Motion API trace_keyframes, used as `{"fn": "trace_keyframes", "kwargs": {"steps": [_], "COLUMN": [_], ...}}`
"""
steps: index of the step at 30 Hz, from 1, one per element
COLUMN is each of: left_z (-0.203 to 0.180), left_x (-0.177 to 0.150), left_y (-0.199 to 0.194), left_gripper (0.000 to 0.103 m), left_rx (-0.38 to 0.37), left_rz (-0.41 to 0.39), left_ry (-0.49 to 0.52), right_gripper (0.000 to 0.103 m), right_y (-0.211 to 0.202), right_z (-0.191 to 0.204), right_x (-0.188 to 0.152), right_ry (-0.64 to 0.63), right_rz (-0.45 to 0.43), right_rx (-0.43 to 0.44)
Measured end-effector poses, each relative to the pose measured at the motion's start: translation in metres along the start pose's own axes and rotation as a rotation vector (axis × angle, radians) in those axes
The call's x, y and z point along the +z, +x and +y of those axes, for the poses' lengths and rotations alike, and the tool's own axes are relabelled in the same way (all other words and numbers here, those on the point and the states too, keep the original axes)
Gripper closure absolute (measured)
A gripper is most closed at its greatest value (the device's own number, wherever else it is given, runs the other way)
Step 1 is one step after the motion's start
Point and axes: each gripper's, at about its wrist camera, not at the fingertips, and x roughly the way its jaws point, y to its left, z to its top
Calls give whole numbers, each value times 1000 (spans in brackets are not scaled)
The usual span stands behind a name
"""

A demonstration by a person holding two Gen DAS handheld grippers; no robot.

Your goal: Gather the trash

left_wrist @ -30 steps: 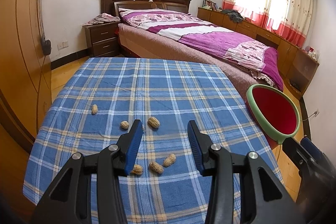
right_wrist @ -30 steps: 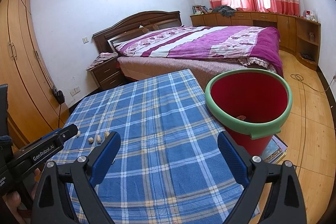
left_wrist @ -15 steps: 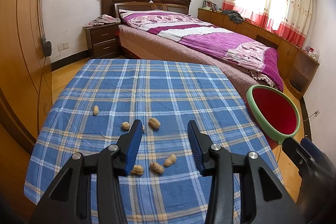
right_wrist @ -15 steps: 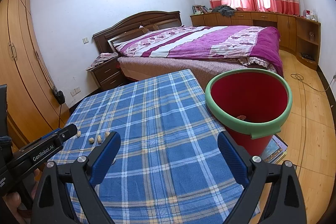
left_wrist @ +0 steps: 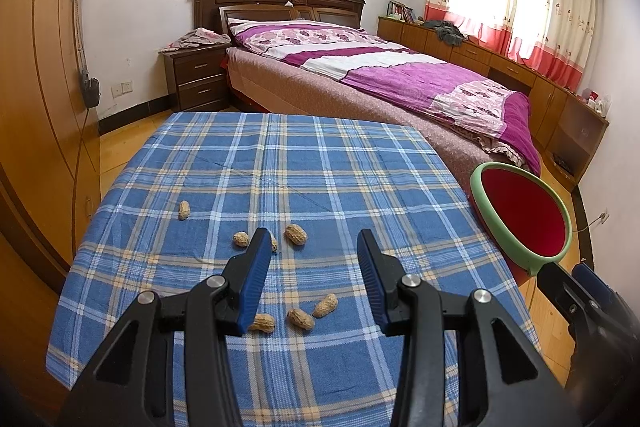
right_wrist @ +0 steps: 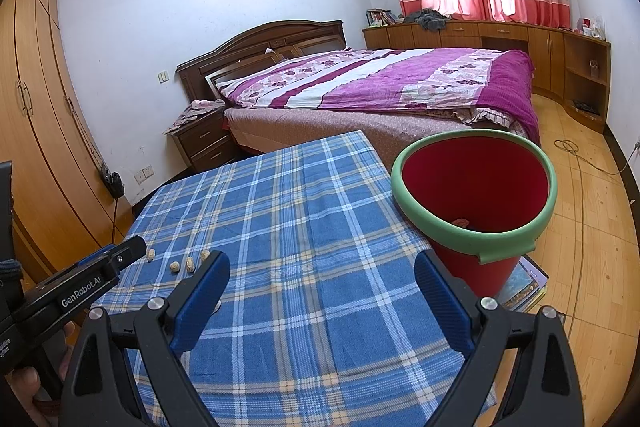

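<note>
Several peanut shells lie on the blue plaid tablecloth (left_wrist: 320, 167). Three (left_wrist: 301, 319) lie close below my left gripper (left_wrist: 310, 283), which is open and empty above them. Others (left_wrist: 296, 234) lie farther out, one (left_wrist: 183, 209) to the far left. A red bin with a green rim (left_wrist: 520, 219) stands off the table's right edge; in the right wrist view (right_wrist: 474, 195) it holds a small scrap. My right gripper (right_wrist: 322, 295) is open and empty over the cloth, left of the bin.
A bed with a purple quilt (left_wrist: 400, 79) stands behind the table. A nightstand (left_wrist: 198, 81) is at the back left and a wooden wardrobe (left_wrist: 36, 87) along the left. Books (right_wrist: 524, 283) lie on the floor under the bin.
The left gripper has drawn back and up slightly, so the near peanuts sit a little higher in its view. The right gripper has not visibly moved.
</note>
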Motion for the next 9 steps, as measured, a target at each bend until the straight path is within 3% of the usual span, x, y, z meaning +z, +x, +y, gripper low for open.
{"fn": "trace_keyframes", "kwargs": {"steps": [9], "left_z": [3], "left_x": [0], "left_y": [0], "left_gripper": [58], "left_rx": [5], "left_rz": [6], "left_ry": [-4], "right_gripper": [8], "right_y": [0], "right_z": [3], "right_x": [0], "right_ry": [4], "right_rz": [8], "right_rx": [-2]}}
